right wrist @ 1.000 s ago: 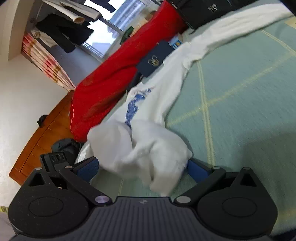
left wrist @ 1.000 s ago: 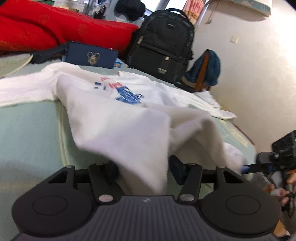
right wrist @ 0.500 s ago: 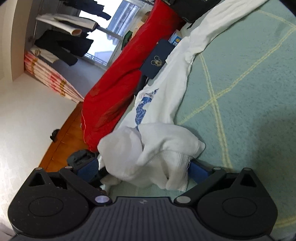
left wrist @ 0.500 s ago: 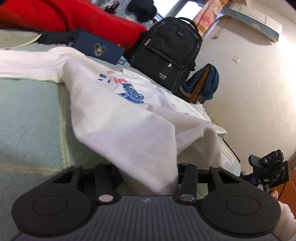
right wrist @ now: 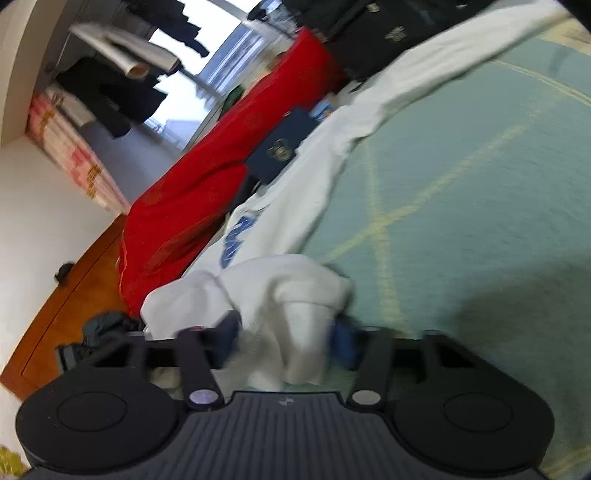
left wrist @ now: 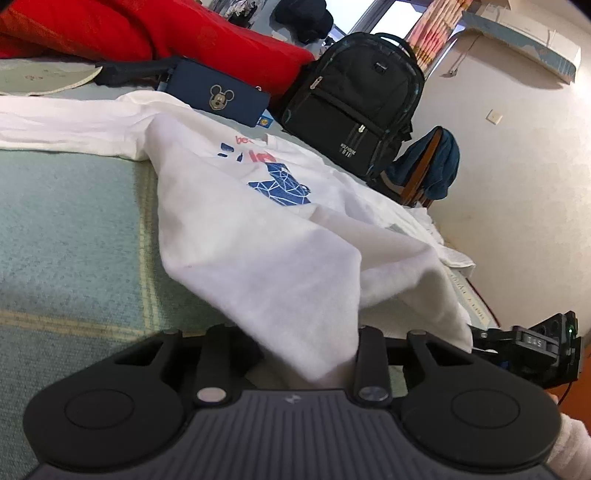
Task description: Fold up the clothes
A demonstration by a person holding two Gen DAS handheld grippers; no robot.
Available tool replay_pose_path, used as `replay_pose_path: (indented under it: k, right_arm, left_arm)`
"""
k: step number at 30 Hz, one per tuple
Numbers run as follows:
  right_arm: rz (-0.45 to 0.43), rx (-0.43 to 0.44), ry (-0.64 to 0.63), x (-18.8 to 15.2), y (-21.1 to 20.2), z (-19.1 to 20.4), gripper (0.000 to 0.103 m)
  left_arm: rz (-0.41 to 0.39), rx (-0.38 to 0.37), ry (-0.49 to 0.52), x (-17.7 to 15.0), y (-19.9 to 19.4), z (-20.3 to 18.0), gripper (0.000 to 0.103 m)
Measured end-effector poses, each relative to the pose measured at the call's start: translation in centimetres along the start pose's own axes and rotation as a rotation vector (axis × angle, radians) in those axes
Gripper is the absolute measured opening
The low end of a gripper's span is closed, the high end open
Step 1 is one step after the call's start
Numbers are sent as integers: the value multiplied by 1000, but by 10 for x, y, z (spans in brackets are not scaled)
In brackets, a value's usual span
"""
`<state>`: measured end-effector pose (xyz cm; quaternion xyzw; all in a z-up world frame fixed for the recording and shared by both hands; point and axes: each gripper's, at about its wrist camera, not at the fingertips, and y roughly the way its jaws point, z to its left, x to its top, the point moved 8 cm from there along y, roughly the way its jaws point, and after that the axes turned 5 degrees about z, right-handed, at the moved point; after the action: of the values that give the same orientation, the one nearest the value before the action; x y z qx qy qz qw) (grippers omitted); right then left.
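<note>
Lying across the green bed, spread toward the far side: a white shirt with a blue print, sleeve reaching far left, near hem bunched up and lifted off the cover. Closing on that hem from two spots, so the edge can presumably be raised as one line and carried over for a fold.

Left gripper: jaws narrowing, a thick fold of shirt draped between them and hiding the pads; looking like a pinch on cloth, though contact itself not visible. Gripping at the left corner of the hem, probably to keep the side seam straight.

Right gripper: jaws also closing, a crumpled wad of shirt sitting between the blue pads, cloth seeming to touch both; view blurred, so firmness of hold not certain. Taking the other hem corner, near the bed's edge.

Sitting at the far side, clear of the fold path: red quilt, navy pouch, black backpack.

Judging as early: shirt barely arranged, no fold made yet.
</note>
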<state>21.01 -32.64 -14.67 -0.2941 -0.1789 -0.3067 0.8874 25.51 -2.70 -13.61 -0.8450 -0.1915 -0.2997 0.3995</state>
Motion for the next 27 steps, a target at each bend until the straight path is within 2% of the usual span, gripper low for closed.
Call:
replay_pose_path:
  k: [1,2,4,7,10,12,15,20,24,27]
  right_arm:
    - [-5,-8,14,1,0,-4,27]
    - [-11,-13,21,1,0,-6,26]
    - [-28,-44,3,-1,0,-3,25]
    - [-43,-66,18,-3,-2,1,25]
    - [-40,-49,29,1,-10,9,26]
    - [-39,-37,14,3,-17,19,26]
    - [-37,1,-38,4,-33,42,26]
    - [-5,1,-134,3,-50,76,25]
    - [36,-51,-163,-3,-57,86,26]
    - [75,-91,-153,-13,-63,79,26]
  left_arm:
    - [0,18,6,0,1,-1,29]
    - [-1,37,5,0,0,-2,28]
    - [-2,80,-17,-1,-2,-6,19]
    - [9,113,-34,-5,-11,-12,13]
    - [20,101,-57,-8,-27,-17,12]
    - [13,103,-37,-9,-44,-21,12]
    - [3,99,-14,-11,-73,-25,11]
    - [-11,93,25,-13,-118,-34,8]
    - [18,85,38,-21,-133,-38,8]
    - [77,95,80,-37,-134,-43,9]
